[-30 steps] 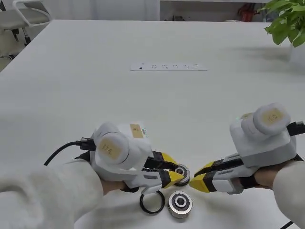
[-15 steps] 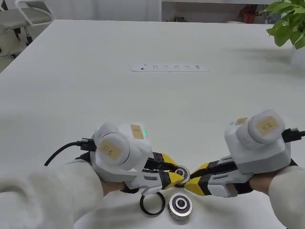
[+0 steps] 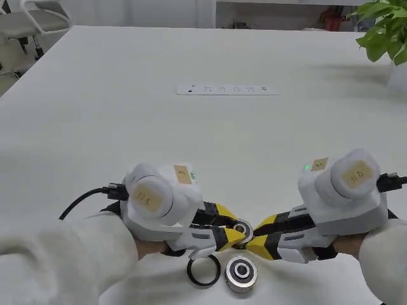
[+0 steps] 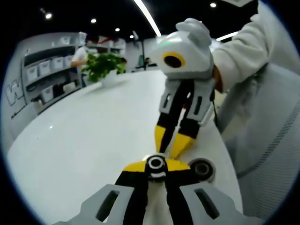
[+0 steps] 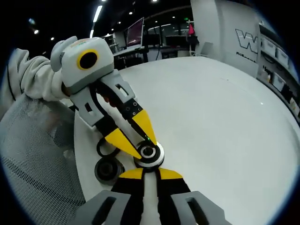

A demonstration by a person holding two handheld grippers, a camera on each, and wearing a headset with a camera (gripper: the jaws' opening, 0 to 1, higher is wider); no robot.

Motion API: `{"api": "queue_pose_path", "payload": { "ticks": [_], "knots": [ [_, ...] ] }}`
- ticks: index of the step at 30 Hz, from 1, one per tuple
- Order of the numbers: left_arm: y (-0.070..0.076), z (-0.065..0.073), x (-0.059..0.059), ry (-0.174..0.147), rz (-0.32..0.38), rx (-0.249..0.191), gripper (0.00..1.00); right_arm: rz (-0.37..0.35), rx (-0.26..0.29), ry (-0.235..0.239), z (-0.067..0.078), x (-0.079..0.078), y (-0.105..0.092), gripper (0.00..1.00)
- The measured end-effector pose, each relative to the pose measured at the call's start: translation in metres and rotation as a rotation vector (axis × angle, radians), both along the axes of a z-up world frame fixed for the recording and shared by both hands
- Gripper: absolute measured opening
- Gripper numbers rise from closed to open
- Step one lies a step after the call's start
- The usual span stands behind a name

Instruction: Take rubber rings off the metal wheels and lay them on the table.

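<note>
Clamping a small metal wheel point(image 3: 242, 228) between its yellow tips, the left gripper point(image 3: 234, 230) hovers just above the near edge of the white table point(image 3: 191, 146). Its jaws are drawn in tight on the wheel's two flat faces. In the left gripper view the same wheel point(image 4: 156, 165) sits on edge right between those tips.

The right gripper point(image 3: 253, 241) points in from the opposite side, and its yellow tips meet the wheel's rim. Its jaws stand close together with only a narrow gap. Whether they have pinched anything on the rim cannot be told. In the right gripper view the wheel point(image 5: 149, 153) lies just past that gripper's own tips. The left gripper point(image 5: 140, 143) comes down onto it there from the upper left.

A loose black rubber ring point(image 3: 203, 271) lies flat on the table at its near edge, under the left gripper. Just beside it to the right, a second wheel point(image 3: 241, 273) also lies flat. The two sit close, though contact between them is unclear.

Whether the held wheel carries a ring of its own cannot be made out.

A black cable point(image 3: 82, 200) trails from the left gripper's body. A white power strip point(image 3: 227, 89) lies well apart toward the table's far side. A green plant point(image 3: 385, 28) stands by the far right corner.
</note>
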State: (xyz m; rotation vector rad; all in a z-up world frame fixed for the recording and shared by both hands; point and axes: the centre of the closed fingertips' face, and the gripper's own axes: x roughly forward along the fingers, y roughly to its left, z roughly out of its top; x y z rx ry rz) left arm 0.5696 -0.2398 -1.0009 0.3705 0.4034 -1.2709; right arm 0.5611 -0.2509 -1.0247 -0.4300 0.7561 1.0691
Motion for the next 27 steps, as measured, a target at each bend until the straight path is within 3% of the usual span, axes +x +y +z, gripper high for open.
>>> {"api": "queue_pose_path", "payload": {
  "ticks": [2, 6, 15, 20, 27],
  "knots": [
    [0.000, 0.000, 0.000, 0.001, 0.001, 0.000, 0.14, -0.015, 0.023, 0.035, 0.000, -0.002, 0.002, 0.00],
    [-0.001, 0.000, 0.000, 0.001, 0.002, -0.001, 0.14, -0.018, 0.023, 0.034, 0.001, -0.001, 0.002, 0.00],
    [0.000, 0.000, 0.001, 0.002, 0.007, 0.000, 0.13, -0.132, 0.081, 0.118, 0.005, 0.005, -0.002, 0.00],
    [0.000, 0.000, 0.001, 0.003, 0.008, 0.000, 0.13, -0.132, 0.086, 0.087, 0.007, 0.008, -0.002, 0.00],
    [0.001, 0.000, 0.001, 0.002, 0.009, 0.001, 0.13, -0.199, 0.148, 0.131, 0.012, 0.012, -0.004, 0.00]
  ]
}}
